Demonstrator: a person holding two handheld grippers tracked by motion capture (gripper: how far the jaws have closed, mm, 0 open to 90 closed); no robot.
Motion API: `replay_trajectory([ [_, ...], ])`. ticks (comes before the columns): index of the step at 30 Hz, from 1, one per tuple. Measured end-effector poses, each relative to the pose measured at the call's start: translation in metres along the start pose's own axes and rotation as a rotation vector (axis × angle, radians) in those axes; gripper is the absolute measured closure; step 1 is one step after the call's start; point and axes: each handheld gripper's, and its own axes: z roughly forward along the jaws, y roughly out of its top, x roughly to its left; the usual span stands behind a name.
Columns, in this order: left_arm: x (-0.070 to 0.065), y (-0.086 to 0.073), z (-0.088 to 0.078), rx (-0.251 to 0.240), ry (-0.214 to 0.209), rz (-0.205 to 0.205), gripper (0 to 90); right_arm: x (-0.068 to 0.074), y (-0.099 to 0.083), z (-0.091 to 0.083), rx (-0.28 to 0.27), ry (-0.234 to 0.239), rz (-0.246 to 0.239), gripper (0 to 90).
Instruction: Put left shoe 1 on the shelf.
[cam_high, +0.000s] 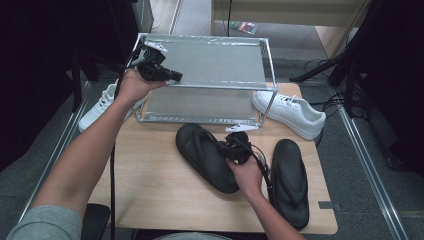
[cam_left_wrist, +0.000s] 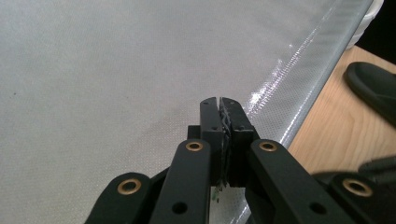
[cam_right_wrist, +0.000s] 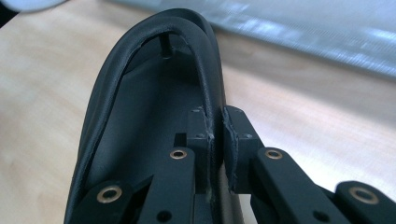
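A black flip-flop (cam_high: 202, 152) lies on the wooden table (cam_high: 150, 180) in front of a two-shelf rack (cam_high: 215, 62). My right gripper (cam_high: 235, 147) is shut on the flip-flop's (cam_right_wrist: 140, 140) side strap (cam_right_wrist: 205, 79), with the pads pinching it at my right gripper's (cam_right_wrist: 217, 116) tips. A second black flip-flop (cam_high: 290, 180) lies flat to the right of that hand. My left gripper (cam_high: 157, 67) is at the front left corner of the rack's top shelf. Its jaws are shut in the left gripper view (cam_left_wrist: 219, 105), along the shelf's (cam_left_wrist: 116, 70) front edge. I cannot tell whether they pinch the fabric.
One white sneaker (cam_high: 292, 112) stands on the table at the rack's right end. Another white sneaker (cam_high: 100, 107) sits at its left end, partly behind my left forearm. The rack's lower shelf (cam_high: 200, 105) is a grey mesh sheet. Dark stands and cables flank the table.
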Motion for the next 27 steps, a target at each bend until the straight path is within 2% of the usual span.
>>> replay_trajectory([
  [1, -0.001, -0.001, 0.000, -0.004, 0.003, 0.004, 89.4, 0.000, 0.000, 0.000, 0.000, 0.000, 0.000, 83.6],
  [2, -0.001, -0.001, 0.000, -0.006, 0.003, 0.005, 89.5, -0.004, 0.006, 0.006, -0.025, -0.032, -0.004, 83.6],
  [3, -0.001, -0.001, 0.000, -0.005, 0.001, 0.005, 89.5, -0.004, 0.006, 0.006, -0.025, -0.032, -0.004, 83.6],
  [7, 0.003, -0.001, 0.000, -0.002, -0.017, -0.012, 89.4, -0.012, 0.013, 0.019, -0.038, -0.069, 0.020, 83.5],
  [8, 0.003, -0.001, 0.000, -0.002, -0.018, -0.016, 89.3, -0.016, 0.018, 0.027, -0.045, -0.083, 0.046, 83.5],
  [9, 0.003, -0.001, 0.000, -0.003, -0.020, -0.017, 89.3, -0.016, 0.018, 0.027, -0.045, -0.083, 0.046, 83.5],
  [10, 0.003, 0.000, 0.001, -0.001, -0.021, -0.019, 89.1, -0.018, 0.024, 0.034, -0.050, -0.101, 0.057, 83.5],
  [13, 0.003, 0.000, 0.000, 0.001, -0.019, -0.010, 88.9, -0.019, 0.028, 0.039, -0.060, -0.120, 0.066, 83.5],
  [14, 0.003, 0.000, 0.001, 0.001, -0.020, -0.009, 88.8, -0.022, 0.034, 0.046, -0.073, -0.140, 0.082, 83.5],
  [18, 0.005, -0.001, 0.001, -0.001, -0.027, -0.010, 88.8, -0.024, 0.042, 0.052, -0.085, -0.147, 0.108, 83.3],
  [22, 0.005, -0.002, 0.001, -0.009, -0.024, -0.005, 88.0, -0.023, 0.050, 0.062, -0.078, -0.185, 0.083, 81.5],
  [25, 0.005, -0.002, 0.001, -0.011, -0.025, -0.003, 88.1, -0.021, 0.048, 0.063, -0.075, -0.179, 0.074, 80.3],
  [27, 0.005, -0.002, 0.001, -0.010, -0.023, -0.003, 88.4, -0.020, 0.047, 0.060, -0.095, -0.171, 0.063, 77.2],
])
